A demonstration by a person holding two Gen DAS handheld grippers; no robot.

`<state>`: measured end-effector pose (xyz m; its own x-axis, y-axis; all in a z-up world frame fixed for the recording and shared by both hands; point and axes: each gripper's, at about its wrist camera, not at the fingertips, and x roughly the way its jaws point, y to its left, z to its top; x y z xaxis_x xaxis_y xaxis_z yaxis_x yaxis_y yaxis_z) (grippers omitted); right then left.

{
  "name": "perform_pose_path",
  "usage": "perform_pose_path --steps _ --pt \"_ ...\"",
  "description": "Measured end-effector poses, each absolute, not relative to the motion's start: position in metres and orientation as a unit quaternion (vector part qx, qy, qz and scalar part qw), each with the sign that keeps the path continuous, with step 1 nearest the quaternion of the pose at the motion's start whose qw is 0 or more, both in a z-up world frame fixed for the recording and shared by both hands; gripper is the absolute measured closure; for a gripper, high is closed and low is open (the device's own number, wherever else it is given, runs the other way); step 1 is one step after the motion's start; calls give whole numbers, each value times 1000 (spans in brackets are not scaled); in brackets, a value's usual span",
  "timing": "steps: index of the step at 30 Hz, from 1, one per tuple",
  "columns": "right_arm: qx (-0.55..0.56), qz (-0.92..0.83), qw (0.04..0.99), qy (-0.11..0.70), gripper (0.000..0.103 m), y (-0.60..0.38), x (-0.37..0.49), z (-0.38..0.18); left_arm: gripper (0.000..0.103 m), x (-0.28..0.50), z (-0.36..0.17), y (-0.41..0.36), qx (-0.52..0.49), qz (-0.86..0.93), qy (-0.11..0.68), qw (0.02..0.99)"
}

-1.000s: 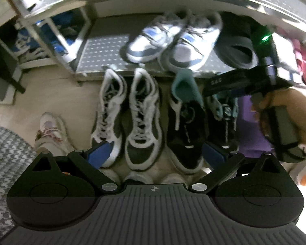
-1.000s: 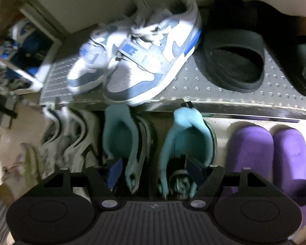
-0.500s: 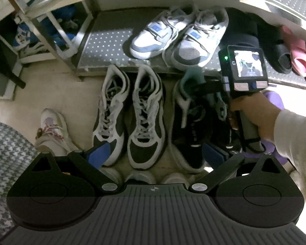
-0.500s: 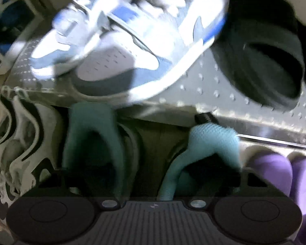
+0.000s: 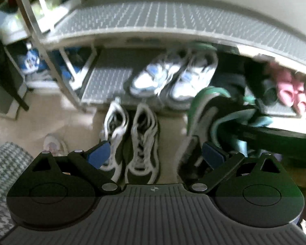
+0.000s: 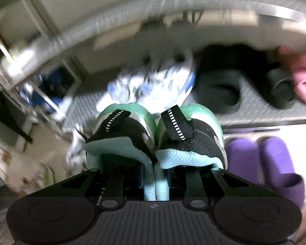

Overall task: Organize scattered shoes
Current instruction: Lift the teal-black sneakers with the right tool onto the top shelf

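My right gripper (image 6: 155, 181) is shut on the two black and teal sneakers (image 6: 159, 138), pinching their teal inner collars together. The pair hangs lifted, heels toward me, in front of the lower rack shelf (image 6: 259, 110). In the left wrist view the same teal sneakers (image 5: 206, 118) hang at the right, held by the right gripper's dark body (image 5: 275, 132). My left gripper (image 5: 155, 155) stands open above a black and white sneaker pair (image 5: 132, 138) on the floor. A white and blue sneaker pair (image 5: 173, 81) sits on the lower shelf.
Black slides (image 6: 218, 87) and pink slippers (image 6: 304, 81) lie on the lower shelf to the right. Purple slippers (image 6: 261, 163) rest on the floor at the right. An upper rack shelf (image 5: 163, 22) overhangs. A small white shoe (image 5: 51, 145) and a checked mat (image 5: 2, 163) lie at the left.
My right gripper closed on the collars of both teal sneakers and lifted them off the floor. The left gripper stayed open over the black and white pair, tilting up slightly.
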<state>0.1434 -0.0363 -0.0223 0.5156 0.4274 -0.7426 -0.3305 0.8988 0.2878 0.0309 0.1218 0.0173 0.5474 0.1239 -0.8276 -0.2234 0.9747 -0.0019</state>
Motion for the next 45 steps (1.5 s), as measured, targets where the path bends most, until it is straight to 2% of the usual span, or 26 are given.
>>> perform_pose_path --steps 6,10,14,16,22,25,26,29,32,36,39,45 --pt "49 202 900 382 81 -83 131 49 4 27 26 97 -31 49 443 895" --pt "-8 181 925 333 81 -116 155 112 4 34 24 83 -16 19 443 896" --pt "-85 156 936 304 81 -134 203 146 4 46 16 71 4 -1 457 890" --pt "-120 140 940 286 81 -140 229 153 4 54 13 67 14 -8 464 886" --pt "-119 110 955 247 76 -154 272 130 4 64 -2 50 44 -19 469 882" --pt "-119 95 962 227 59 -161 293 118 4 67 -7 45 57 -24 471 880" --pt "-118 90 964 221 40 -163 300 114 4 66 -9 43 60 -27 473 878" --pt "-118 75 970 201 26 -170 322 102 4 66 -12 40 68 -31 477 876" --pt "-117 59 975 181 25 -177 343 91 4 66 -10 40 65 -30 475 877" --pt "-106 63 975 184 11 -189 335 96 4 63 -2 40 52 -38 467 882" --pt "-59 132 958 246 12 -211 314 107 4 58 -2 37 52 -43 466 882" --pt "-14 173 933 315 11 -218 303 96 4 57 -4 35 48 -44 470 881"
